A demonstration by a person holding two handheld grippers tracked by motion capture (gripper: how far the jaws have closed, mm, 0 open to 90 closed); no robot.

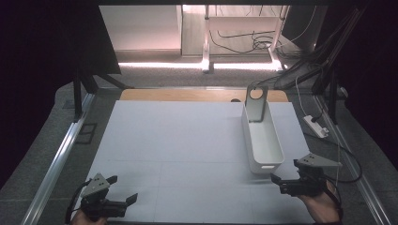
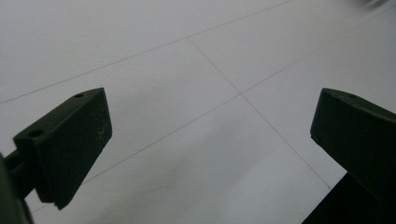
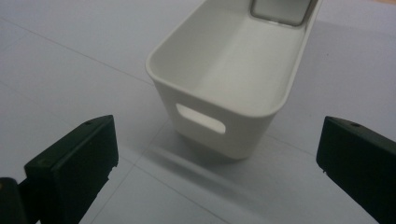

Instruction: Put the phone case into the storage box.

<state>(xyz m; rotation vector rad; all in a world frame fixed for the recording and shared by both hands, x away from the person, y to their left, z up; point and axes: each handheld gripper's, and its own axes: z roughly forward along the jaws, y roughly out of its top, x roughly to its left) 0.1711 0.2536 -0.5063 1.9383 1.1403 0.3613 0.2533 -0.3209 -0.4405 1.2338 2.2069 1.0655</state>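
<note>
White matting (image 1: 187, 140) covers the table; at its near left the left gripper (image 1: 123, 190) hovers, jaws apart and empty. Right of centre stands the white bin (image 1: 262, 140), whose near end the right gripper (image 1: 284, 178) faces, jaws spread; it should close squarely on that end wall

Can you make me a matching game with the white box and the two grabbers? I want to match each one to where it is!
Things:
1. white bin
2. left gripper
3. right gripper
4. grey stand

Places:
A. near corner of the table, far from the bin
B. upright at the bin's far end
C. right side of the white table
D. open, just before the bin's near end

Pairs: 1-C, 2-A, 3-D, 4-B
</note>
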